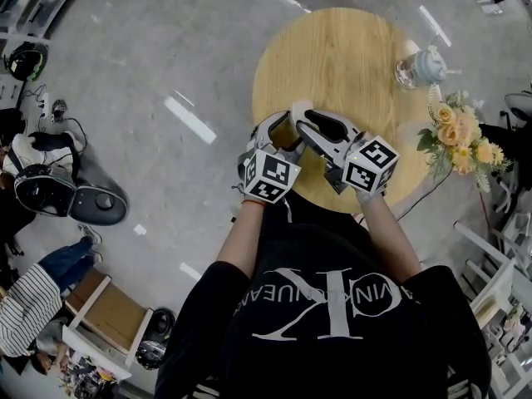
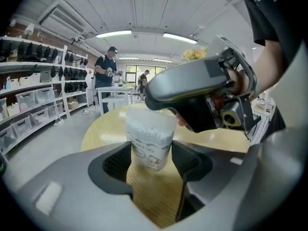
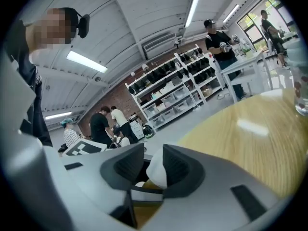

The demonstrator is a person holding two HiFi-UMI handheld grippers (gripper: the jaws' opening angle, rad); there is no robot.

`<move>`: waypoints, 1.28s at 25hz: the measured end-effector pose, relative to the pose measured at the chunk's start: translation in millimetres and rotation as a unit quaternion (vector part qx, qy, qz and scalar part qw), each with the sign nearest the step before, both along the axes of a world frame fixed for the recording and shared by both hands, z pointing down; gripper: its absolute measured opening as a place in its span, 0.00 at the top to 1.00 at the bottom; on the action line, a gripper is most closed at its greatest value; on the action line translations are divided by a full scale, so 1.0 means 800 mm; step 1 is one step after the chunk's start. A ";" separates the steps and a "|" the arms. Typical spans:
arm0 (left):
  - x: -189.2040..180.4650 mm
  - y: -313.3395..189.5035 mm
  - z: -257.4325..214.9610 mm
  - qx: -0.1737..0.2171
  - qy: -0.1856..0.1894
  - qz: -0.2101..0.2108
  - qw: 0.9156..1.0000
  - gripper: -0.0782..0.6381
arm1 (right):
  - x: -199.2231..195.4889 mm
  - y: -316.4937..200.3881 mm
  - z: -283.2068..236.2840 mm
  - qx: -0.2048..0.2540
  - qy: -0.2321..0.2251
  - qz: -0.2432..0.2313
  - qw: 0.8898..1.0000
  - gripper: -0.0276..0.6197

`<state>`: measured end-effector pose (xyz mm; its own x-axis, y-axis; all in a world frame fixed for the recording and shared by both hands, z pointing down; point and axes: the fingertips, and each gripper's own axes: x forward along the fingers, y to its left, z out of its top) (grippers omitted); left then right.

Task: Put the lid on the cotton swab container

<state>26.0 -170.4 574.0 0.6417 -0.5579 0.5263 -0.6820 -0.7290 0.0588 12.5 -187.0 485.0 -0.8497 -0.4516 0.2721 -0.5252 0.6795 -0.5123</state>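
Note:
The cotton swab container [image 2: 149,137], a clear cup packed with white swabs, stands on the round wooden table [image 1: 349,56] near its front left edge. My left gripper [image 2: 150,160] is shut on it, one pad on each side of its lower half. My right gripper [image 3: 147,167] hovers just above the container and hides its top; its fingers [image 2: 187,83] fill the left gripper view. The white lid [image 3: 156,173] sits edge-on between the right jaws, against one pad, with a dark gap to the other. Both grippers meet in the head view, left [image 1: 281,133] and right [image 1: 306,121].
A clear glass bottle with a pale cap [image 1: 422,66] stands at the table's far right. A bunch of flowers [image 1: 461,135] is beside the right edge. People, a stool [image 1: 106,310] and gear sit on the floor to the left. Shelves [image 2: 33,100] line the far wall.

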 end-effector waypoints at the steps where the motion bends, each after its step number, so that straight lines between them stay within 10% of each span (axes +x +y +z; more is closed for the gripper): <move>1: 0.000 0.000 0.000 0.000 0.000 -0.001 1.000 0.51 | 0.002 -0.002 0.002 0.000 0.007 0.007 1.000 0.78; 32: 0.000 0.001 0.001 -0.003 -0.009 0.000 1.000 0.52 | -0.009 -0.002 0.022 0.050 0.152 -0.040 0.986 0.93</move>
